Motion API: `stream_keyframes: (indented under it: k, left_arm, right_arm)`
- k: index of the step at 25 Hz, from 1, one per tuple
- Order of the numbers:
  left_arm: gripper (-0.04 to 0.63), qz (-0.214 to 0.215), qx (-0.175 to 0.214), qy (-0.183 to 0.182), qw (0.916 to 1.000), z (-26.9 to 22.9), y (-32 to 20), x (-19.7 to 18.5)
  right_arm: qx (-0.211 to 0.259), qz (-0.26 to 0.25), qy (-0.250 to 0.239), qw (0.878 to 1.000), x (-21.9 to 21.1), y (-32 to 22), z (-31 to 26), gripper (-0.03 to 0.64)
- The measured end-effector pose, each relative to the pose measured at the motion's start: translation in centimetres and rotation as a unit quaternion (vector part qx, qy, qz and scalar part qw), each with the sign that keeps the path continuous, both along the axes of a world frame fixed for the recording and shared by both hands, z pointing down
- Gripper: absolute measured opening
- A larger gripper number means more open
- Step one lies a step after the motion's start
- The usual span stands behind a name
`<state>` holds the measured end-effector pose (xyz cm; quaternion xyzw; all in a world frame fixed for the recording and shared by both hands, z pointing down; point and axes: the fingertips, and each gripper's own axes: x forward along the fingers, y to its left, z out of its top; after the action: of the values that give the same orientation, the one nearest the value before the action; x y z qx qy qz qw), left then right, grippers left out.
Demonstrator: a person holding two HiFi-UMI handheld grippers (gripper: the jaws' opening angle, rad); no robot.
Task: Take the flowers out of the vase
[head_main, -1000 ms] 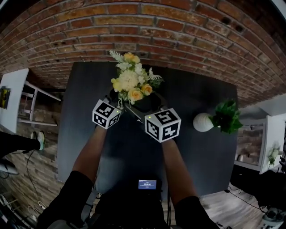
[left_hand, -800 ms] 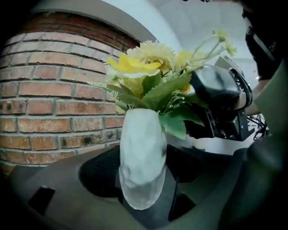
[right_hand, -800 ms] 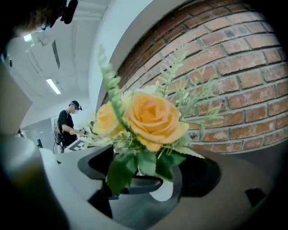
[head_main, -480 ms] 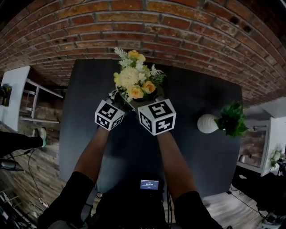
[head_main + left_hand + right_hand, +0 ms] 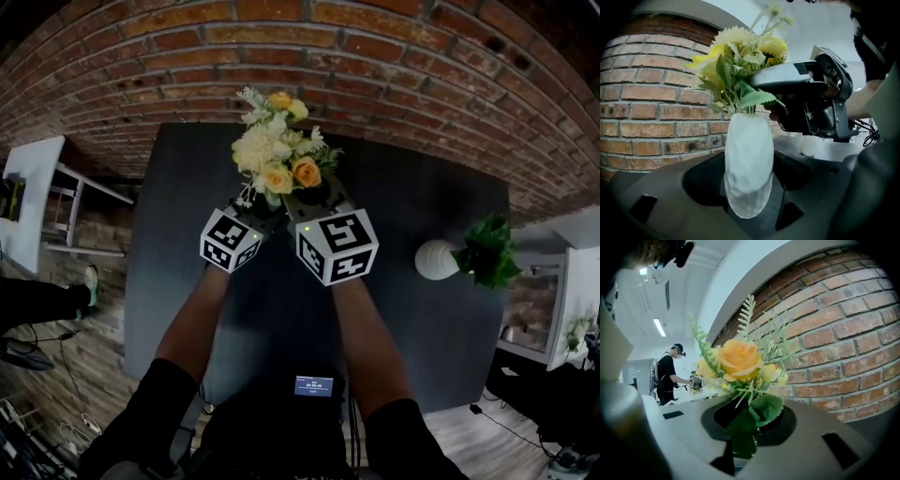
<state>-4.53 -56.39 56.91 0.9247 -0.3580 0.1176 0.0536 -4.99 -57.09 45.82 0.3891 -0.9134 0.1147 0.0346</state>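
A bouquet of yellow, cream and orange flowers (image 5: 275, 157) stands above the dark table. My left gripper (image 5: 257, 212) is shut on the white faceted vase (image 5: 747, 164), both pads pressed against its lower body. My right gripper (image 5: 300, 201) reaches in from the right, just under the blooms. Its jaws are closing, with the green stems and a leaf of the flowers (image 5: 743, 425) pinched between them. The left gripper view shows the right gripper (image 5: 806, 98) beside the flowers (image 5: 736, 61), right above the vase mouth. From the head view the vase is hidden under the blooms and grippers.
A brick wall (image 5: 281, 66) runs along the table's (image 5: 412, 197) far edge. At the right on the table stands a second white vase (image 5: 429, 259) with a green plant (image 5: 483, 246). A white shelf (image 5: 28, 202) stands left of the table. A person (image 5: 669, 373) works far behind.
My right gripper has moved up and in under the blooms and closed on the stems. The bouquet sits a little higher in the head view. The left gripper has stayed on the vase.
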Motion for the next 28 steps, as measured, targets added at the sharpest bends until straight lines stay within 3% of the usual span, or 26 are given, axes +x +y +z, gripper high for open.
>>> stream_keyframes:
  k: [28]
  left_arm:
    - [0.331,-0.007,-0.012,-0.013,0.9998,-0.6,0.6,-0.6]
  right_arm:
    - [0.072,-0.001,-0.090,0.993,1.3,1.4,-11.0,0.064]
